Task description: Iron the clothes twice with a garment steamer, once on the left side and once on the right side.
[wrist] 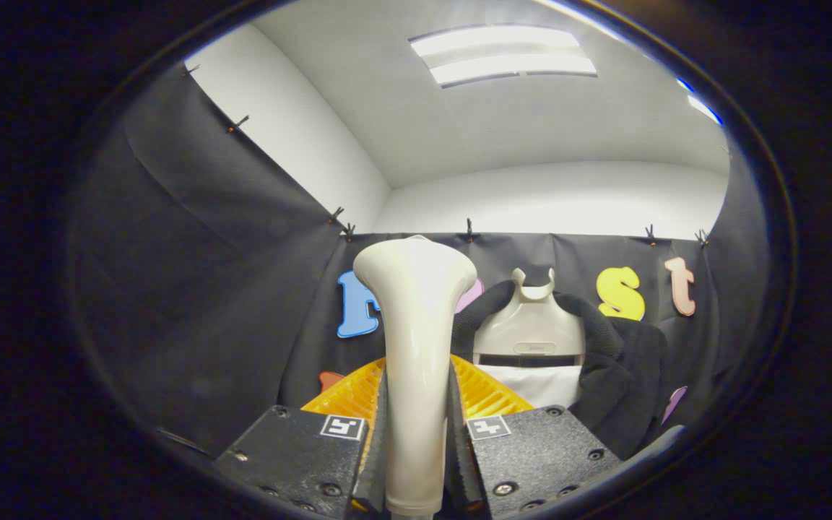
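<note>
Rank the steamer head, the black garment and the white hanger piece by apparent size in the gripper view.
1. Black garment, spreading behind and to the side.
2. Steamer head, clamped between both fingers of the gripper; its nearness inflates it, so first and second are unsure.
3. White hanger piece, beyond the fingers.

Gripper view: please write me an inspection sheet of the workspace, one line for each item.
Surface: nothing seen.
Job's things: cream garment steamer upright between the fingers, head flaring above them; dark garment on a white hanger form beyond the fingers.
Clutter: nothing seen.
Grippers: hand-held gripper shut on the garment steamer handle, both fingers pressing it; orange ribbed part just behind them.
Cables: nothing seen.
Surroundings: black cloth wall clipped up, white walls, ceiling light.
</note>
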Tool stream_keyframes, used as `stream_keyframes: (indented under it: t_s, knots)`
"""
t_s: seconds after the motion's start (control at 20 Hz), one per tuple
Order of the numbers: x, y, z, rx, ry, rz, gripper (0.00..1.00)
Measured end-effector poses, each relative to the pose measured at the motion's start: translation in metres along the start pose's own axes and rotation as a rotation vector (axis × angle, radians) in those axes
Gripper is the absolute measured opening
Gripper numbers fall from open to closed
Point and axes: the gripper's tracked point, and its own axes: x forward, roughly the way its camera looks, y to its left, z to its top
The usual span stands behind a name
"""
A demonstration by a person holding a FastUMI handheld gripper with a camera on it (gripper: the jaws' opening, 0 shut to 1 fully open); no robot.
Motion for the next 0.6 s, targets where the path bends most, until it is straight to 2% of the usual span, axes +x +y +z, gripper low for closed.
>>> stream_keyframes:
  t_s: [0.1, 0.2, 0.6]
  knots:
    - [0.011, -0.006, -0.011, 0.016, 0.032, -0.016, 0.38]
    - [0.017, -0.004, -0.023, 0.032, 0.066, 0.008, 0.38]
    - [0.003, -0.001, -0.055, -0.01, 0.108, 0.042, 0.38]
